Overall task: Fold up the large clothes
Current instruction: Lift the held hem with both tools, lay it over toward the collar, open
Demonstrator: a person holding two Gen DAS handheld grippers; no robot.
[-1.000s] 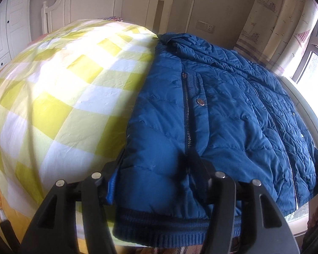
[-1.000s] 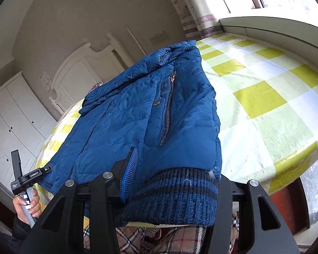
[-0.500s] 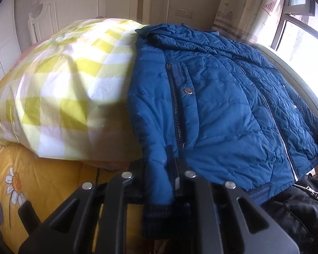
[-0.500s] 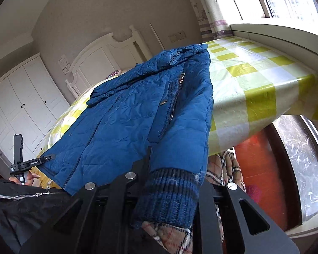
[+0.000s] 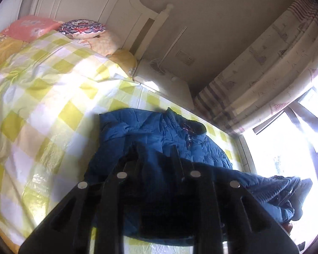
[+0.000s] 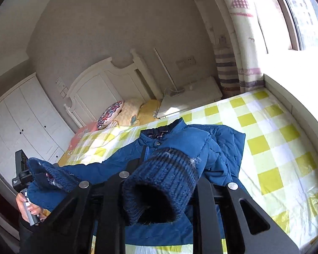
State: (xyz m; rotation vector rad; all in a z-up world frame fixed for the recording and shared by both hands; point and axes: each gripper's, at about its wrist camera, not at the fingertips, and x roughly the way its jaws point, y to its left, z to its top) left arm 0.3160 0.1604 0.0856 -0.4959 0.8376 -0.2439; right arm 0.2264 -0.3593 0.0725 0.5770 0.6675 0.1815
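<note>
A blue quilted jacket [image 5: 159, 131] lies on the yellow-checked bed cover [image 5: 42, 105], its lower part lifted off the bed. My left gripper [image 5: 155, 150] has the jacket's dark fabric between its fingers; the jaws are opening slightly but still press on it. In the right wrist view the jacket [image 6: 180, 137] has its collar toward the headboard. My right gripper [image 6: 169, 163] grips a navy knit cuff [image 6: 163, 182], its jaws also easing open. My left gripper [image 6: 21, 169] shows at the far left in a person's hand [image 6: 27, 207], beside a second knit cuff [image 6: 50, 175].
Pillows [image 5: 82, 26] lie by the white headboard [image 6: 99, 84]. A white nightstand [image 5: 165, 80] stands beside the bed. Curtains [image 5: 265, 63] and a bright window [image 6: 303, 17] are on the right, with a white wardrobe [image 6: 21, 116] on the left.
Both grippers went from open around the jacket's bottom edge to closed on it. They then rose and carried that edge up over the bed, toward the collar.
</note>
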